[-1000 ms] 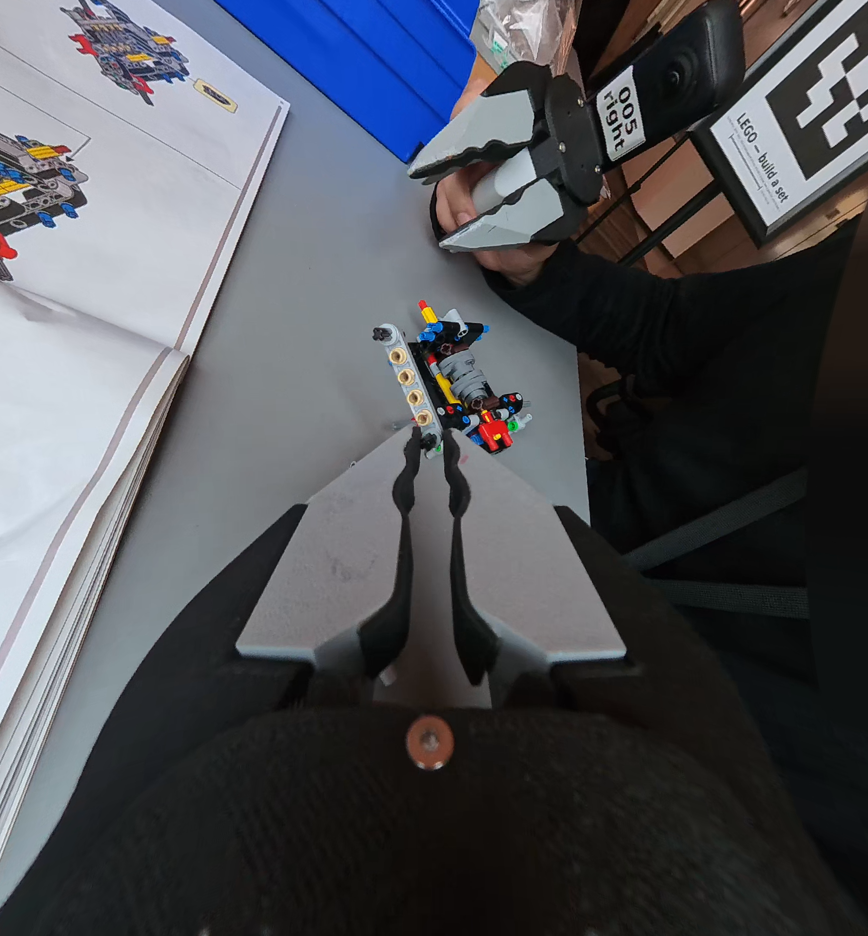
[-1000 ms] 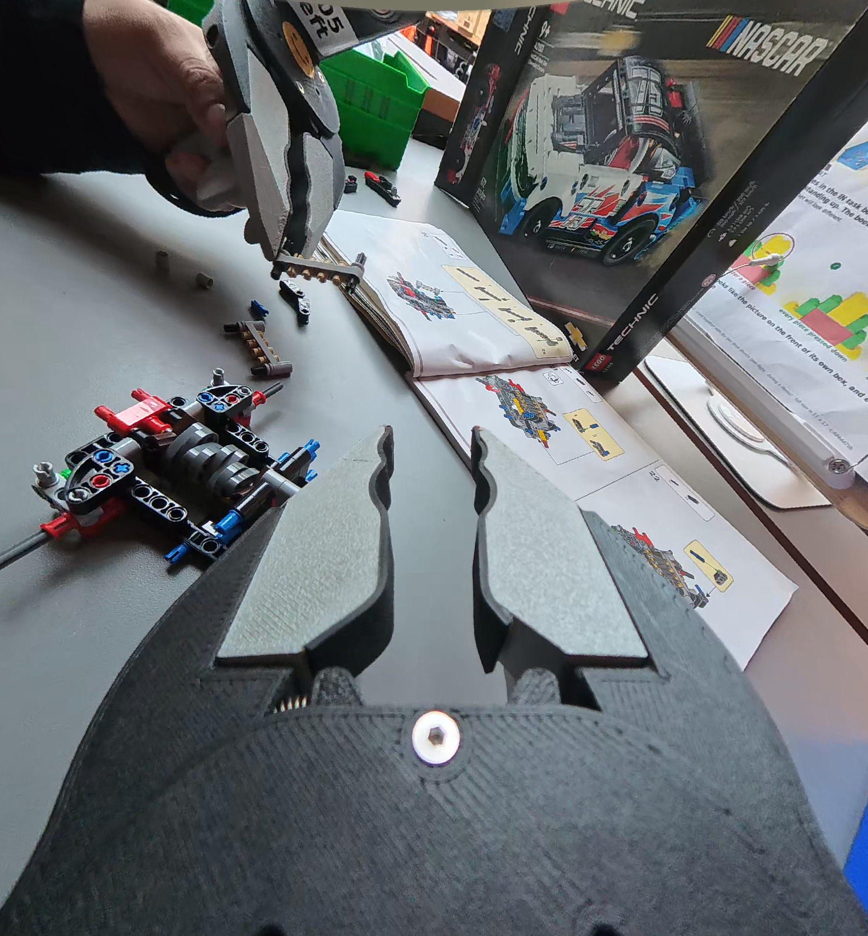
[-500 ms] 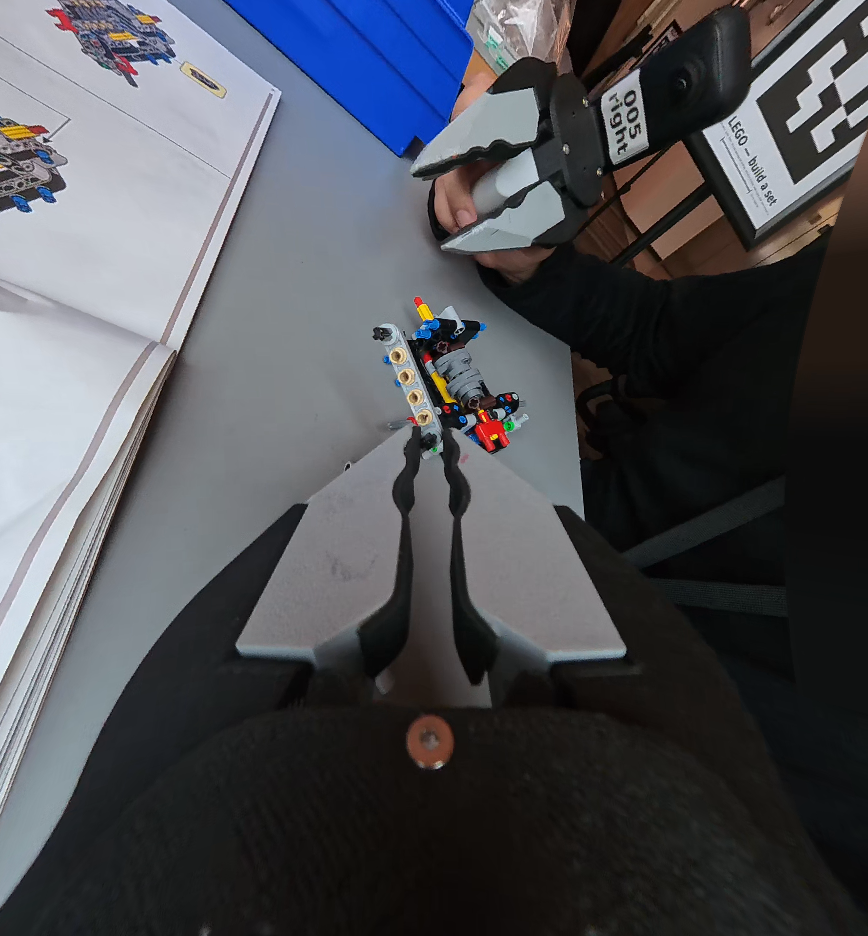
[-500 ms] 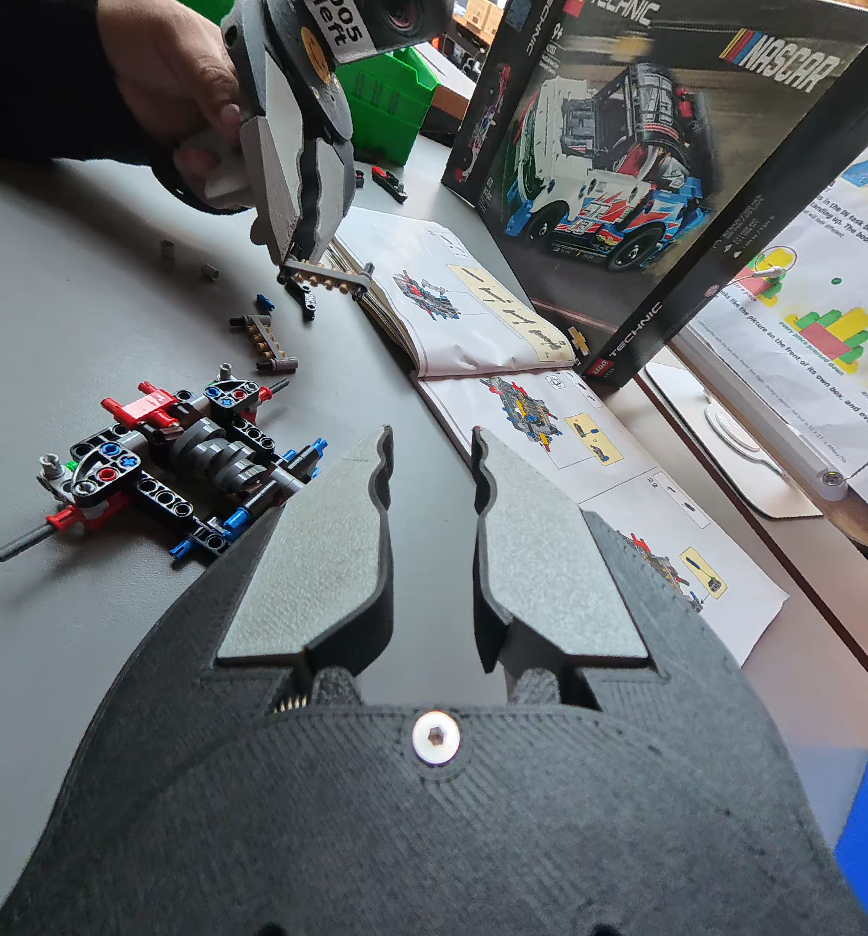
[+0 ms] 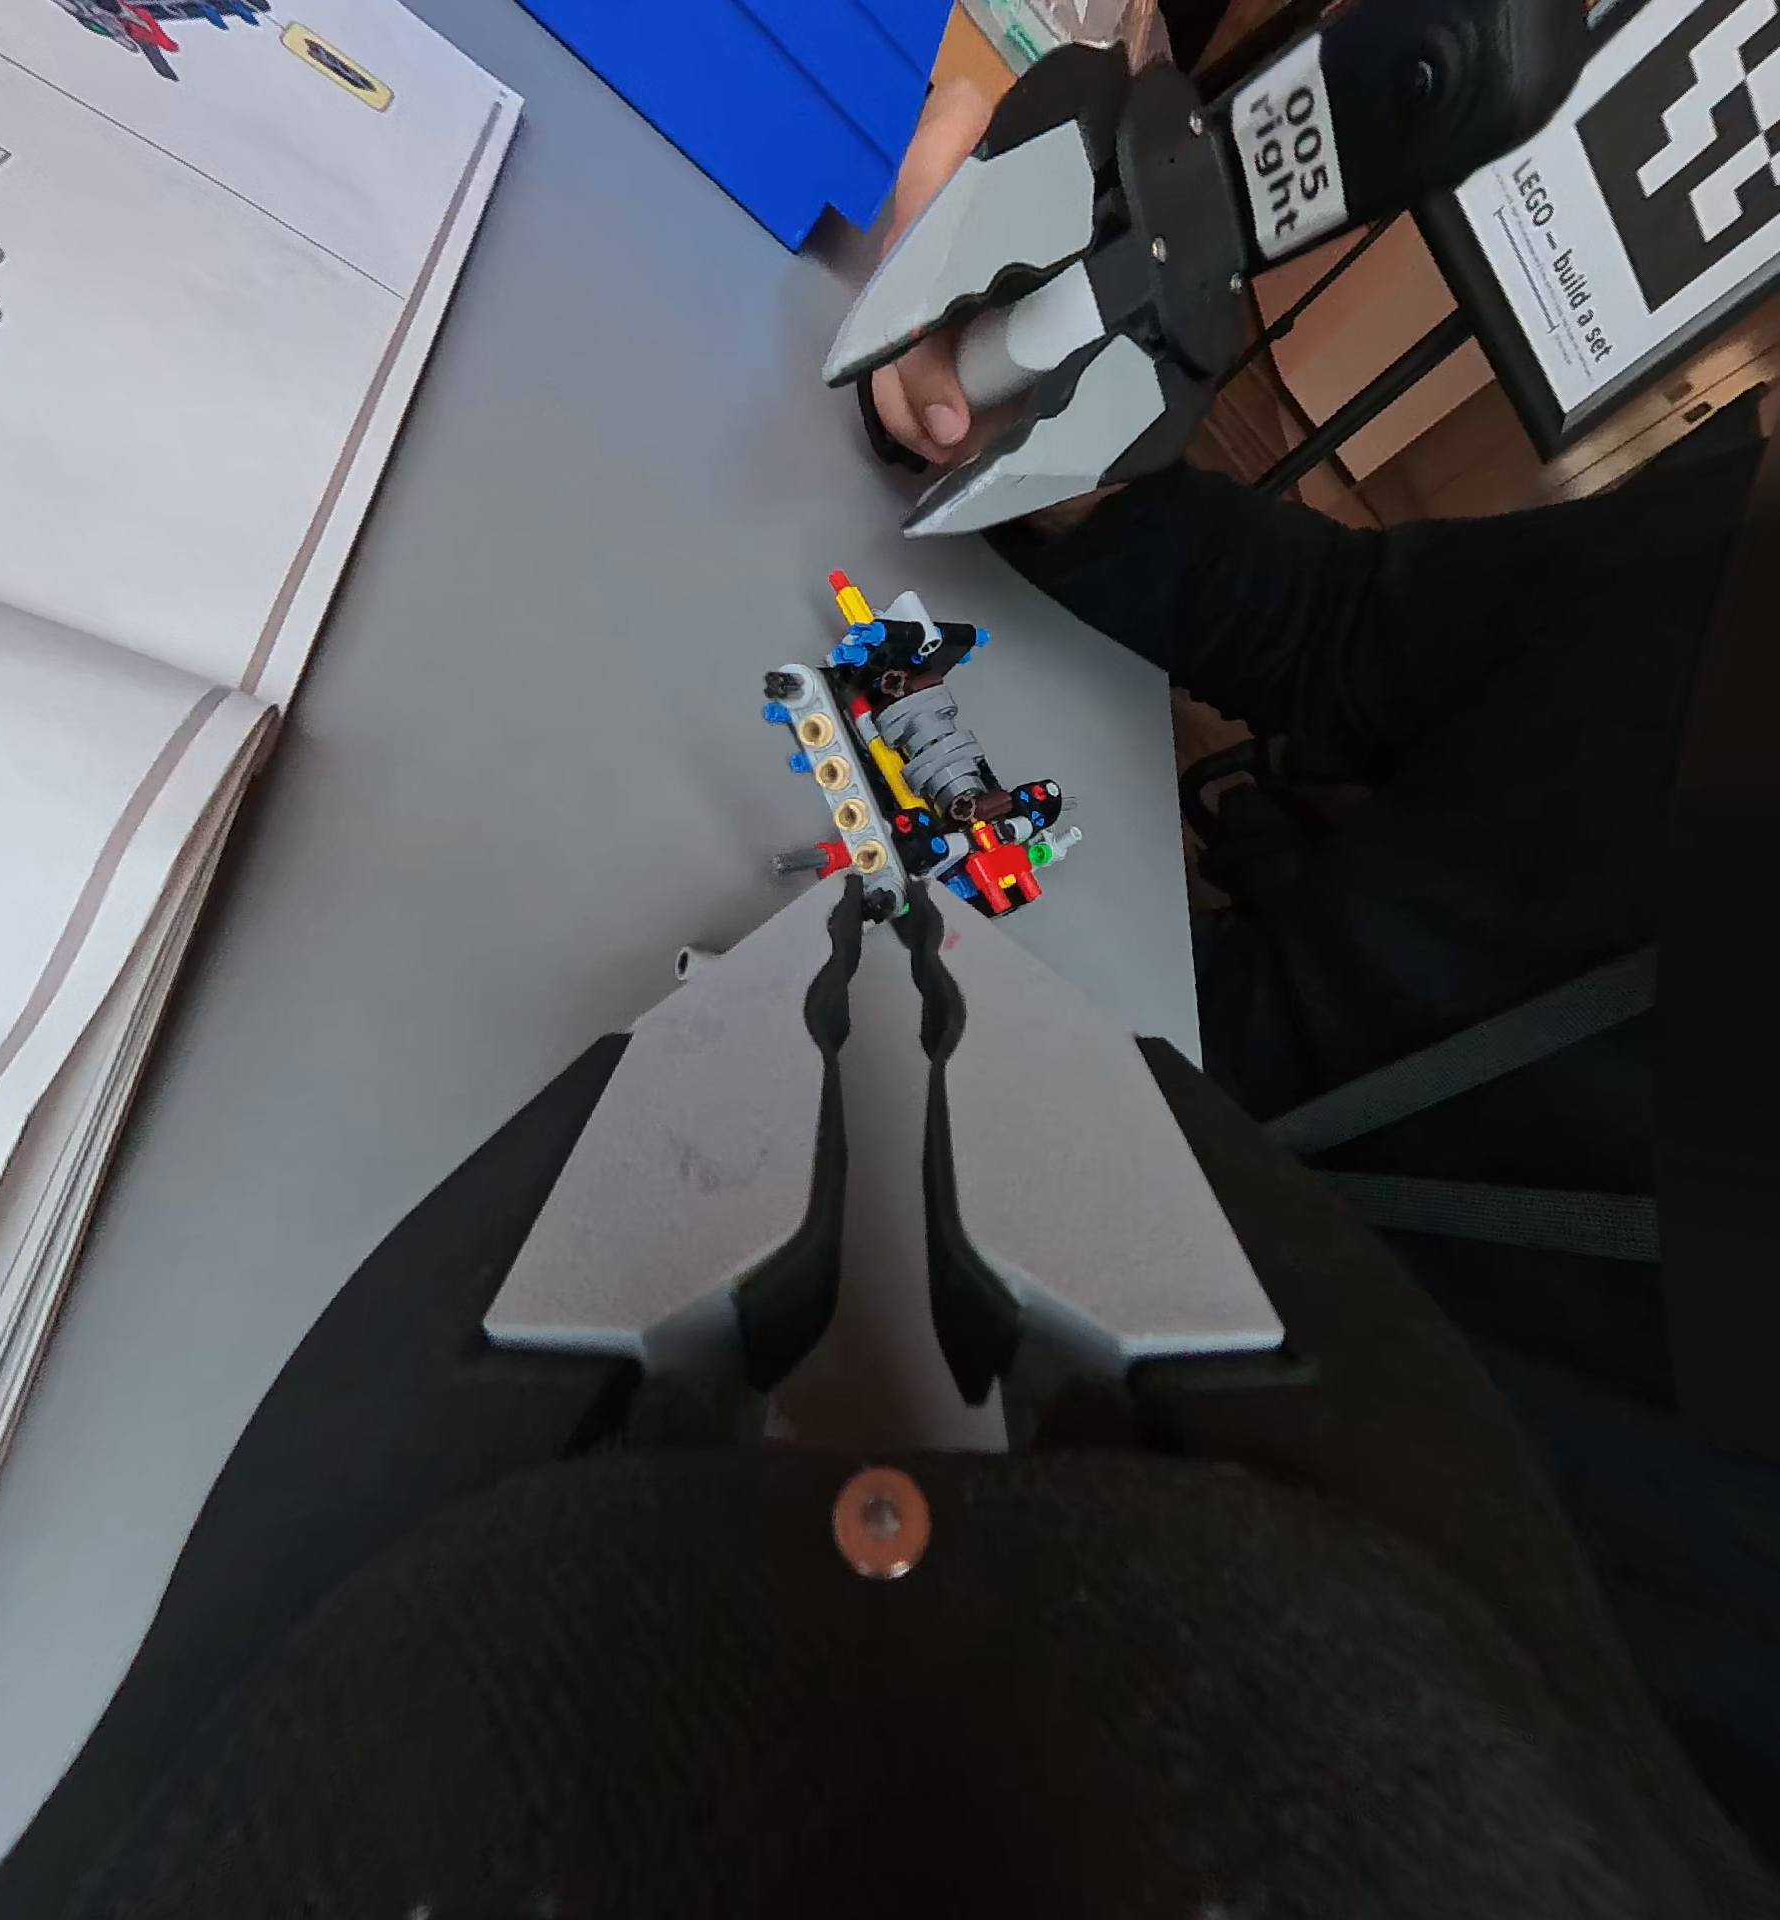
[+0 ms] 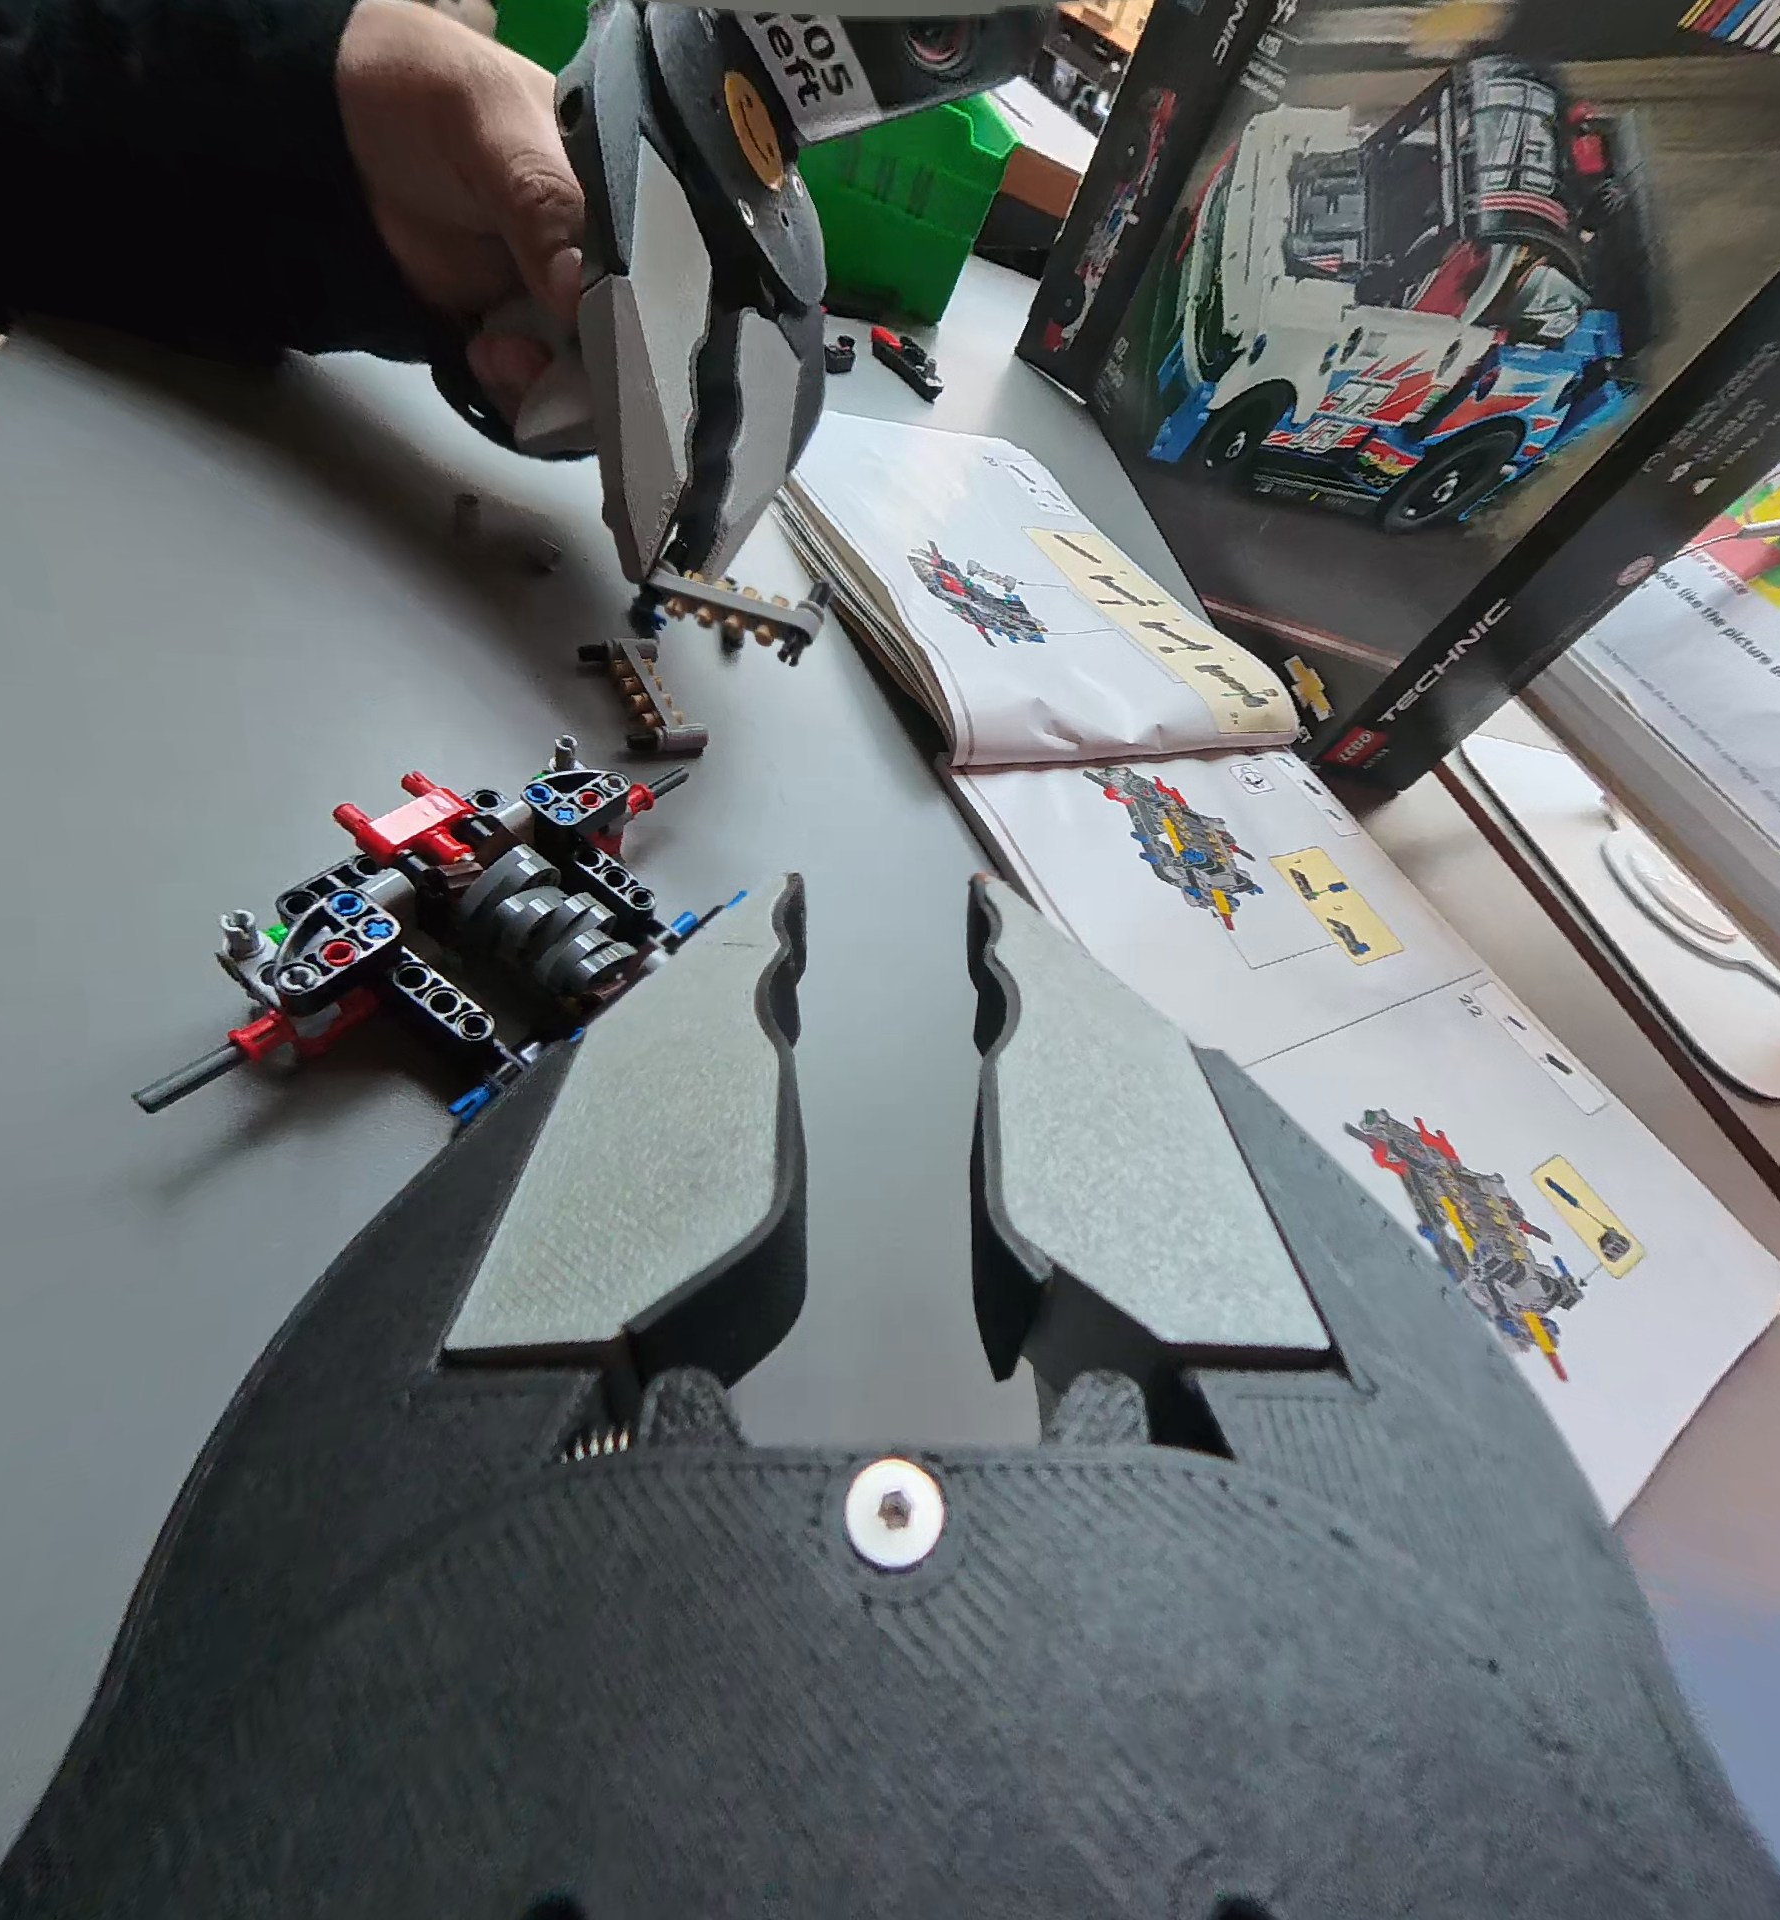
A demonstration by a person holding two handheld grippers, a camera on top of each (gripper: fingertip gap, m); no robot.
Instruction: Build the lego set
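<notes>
My left gripper (image 5: 884,902) is shut on one end of a grey beam with tan pins (image 5: 839,779) and holds it above the grey table. The partly built assembly (image 5: 953,748), black, grey, red and blue, lies on the table just beyond it. In the right wrist view the left gripper (image 6: 694,530) holds the beam (image 6: 735,608) in the air behind the assembly (image 6: 450,914). A second beam with tan pins (image 6: 647,696) lies between them. My right gripper (image 6: 886,904) is open and empty, just right of the assembly; it also shows in the left wrist view (image 5: 1011,343).
The open instruction booklet (image 6: 1021,603) lies to the right, and the set's box (image 6: 1385,260) stands behind it. A green bin (image 6: 896,218) and small loose parts (image 6: 907,358) are at the back. A blue bin (image 5: 761,94) and the table edge (image 5: 1177,831) are near the assembly. My right fingertips sit around 11 centimetres from my left ones.
My left gripper has come slightly lower and nearer the assembly with the beam still in it. My right gripper has shifted a little and stays open.
</notes>
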